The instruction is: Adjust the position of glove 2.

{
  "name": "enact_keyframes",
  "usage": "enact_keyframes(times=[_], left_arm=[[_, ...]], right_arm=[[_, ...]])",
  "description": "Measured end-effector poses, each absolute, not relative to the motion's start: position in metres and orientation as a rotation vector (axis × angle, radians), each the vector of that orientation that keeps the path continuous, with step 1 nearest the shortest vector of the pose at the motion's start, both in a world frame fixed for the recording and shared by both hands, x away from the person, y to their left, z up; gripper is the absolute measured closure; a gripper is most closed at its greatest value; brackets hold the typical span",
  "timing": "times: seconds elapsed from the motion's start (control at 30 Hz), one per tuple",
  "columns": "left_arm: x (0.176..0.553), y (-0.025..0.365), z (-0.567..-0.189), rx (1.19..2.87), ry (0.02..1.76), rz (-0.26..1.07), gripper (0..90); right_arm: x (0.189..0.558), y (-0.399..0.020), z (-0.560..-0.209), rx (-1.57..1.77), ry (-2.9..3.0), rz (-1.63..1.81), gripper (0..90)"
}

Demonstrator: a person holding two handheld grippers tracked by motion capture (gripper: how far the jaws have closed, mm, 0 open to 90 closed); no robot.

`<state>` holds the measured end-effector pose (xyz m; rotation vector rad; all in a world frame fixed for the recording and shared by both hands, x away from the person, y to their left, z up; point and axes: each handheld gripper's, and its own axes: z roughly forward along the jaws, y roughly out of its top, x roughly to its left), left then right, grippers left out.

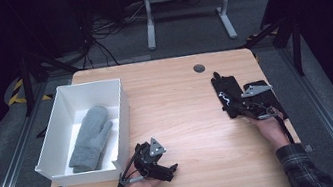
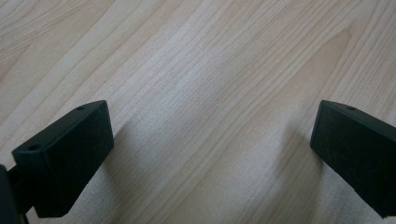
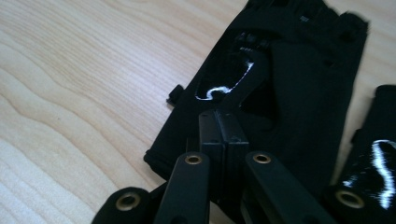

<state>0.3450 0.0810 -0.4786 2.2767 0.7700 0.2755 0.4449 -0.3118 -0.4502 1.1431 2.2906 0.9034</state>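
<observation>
1. Right gripper [image 1: 252, 109] clamped shut on cuff edge of black glove [image 3: 280, 79], far across table [image 1: 186, 105] from white bin [image 1: 64, 114]; pinch at the hem likely for a clean lift.
2. Second black glove [image 1: 265, 95] just beyond the first, farther from bin; not gripped.
3. Left gripper [image 1: 158, 163] parked near bin's front corner, jaws wide open, nothing between; probably waiting.
4. Grey mitten [image 1: 91, 136] lay inside bin; judged destination for gloves too.
</observation>
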Motion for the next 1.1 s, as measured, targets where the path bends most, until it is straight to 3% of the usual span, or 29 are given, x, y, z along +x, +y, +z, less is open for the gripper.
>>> enact_keyframes(times=[0.43, 1.1], left_arm=[[0.345, 0.081, -0.479, 2.278, 0.769, 0.276, 0.0], [0.344, 0.081, -0.478, 2.278, 0.774, 0.278, 0.0]], right_arm=[[0.436, -0.304, -0.452, 1.107, 2.377, 0.898, 90.0], [0.379, -0.274, -0.451, 0.917, 2.577, 0.930, 90.0]])
